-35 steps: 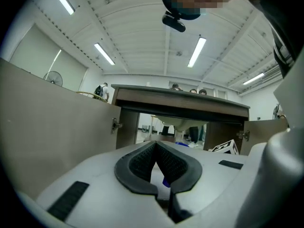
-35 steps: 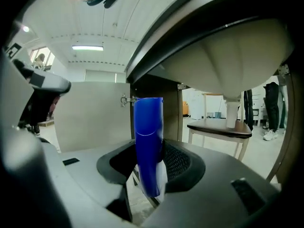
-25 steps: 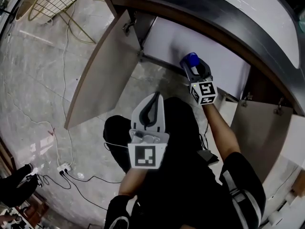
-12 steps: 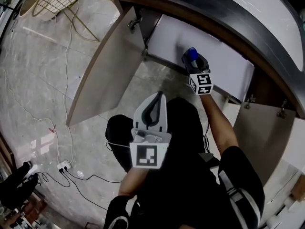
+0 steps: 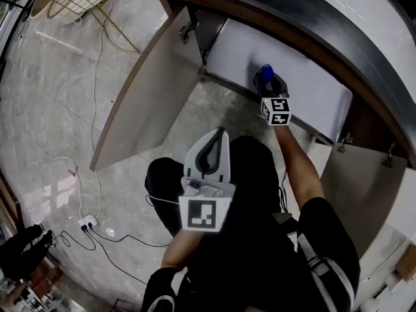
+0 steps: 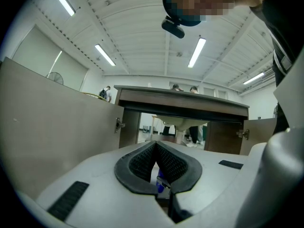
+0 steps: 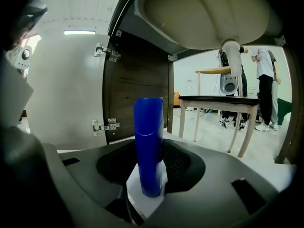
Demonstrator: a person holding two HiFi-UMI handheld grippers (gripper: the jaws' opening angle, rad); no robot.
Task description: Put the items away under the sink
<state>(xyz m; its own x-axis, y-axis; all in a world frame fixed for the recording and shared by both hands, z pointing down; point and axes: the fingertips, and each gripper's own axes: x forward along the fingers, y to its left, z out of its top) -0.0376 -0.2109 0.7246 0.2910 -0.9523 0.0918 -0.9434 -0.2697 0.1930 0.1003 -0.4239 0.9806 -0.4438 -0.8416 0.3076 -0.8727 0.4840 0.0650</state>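
Note:
A blue-capped bottle with a white lower body stands upright between my right gripper's pads, which are shut on it. In the head view that bottle and the right gripper hang just over the white floor of the open cabinet under the sink. My left gripper is held back over the person's lap, its jaws shut at the tips with nothing in them. In the left gripper view the left gripper faces the cabinet opening.
The left cabinet door stands wide open, and the right door is open too. The sink bowl and its drain pipe hang above the right gripper. Cables and a power strip lie on the floor at left.
The right gripper has sunk with the blue bottle and moved deeper toward the cabinet floor. The left gripper has stayed where it was.

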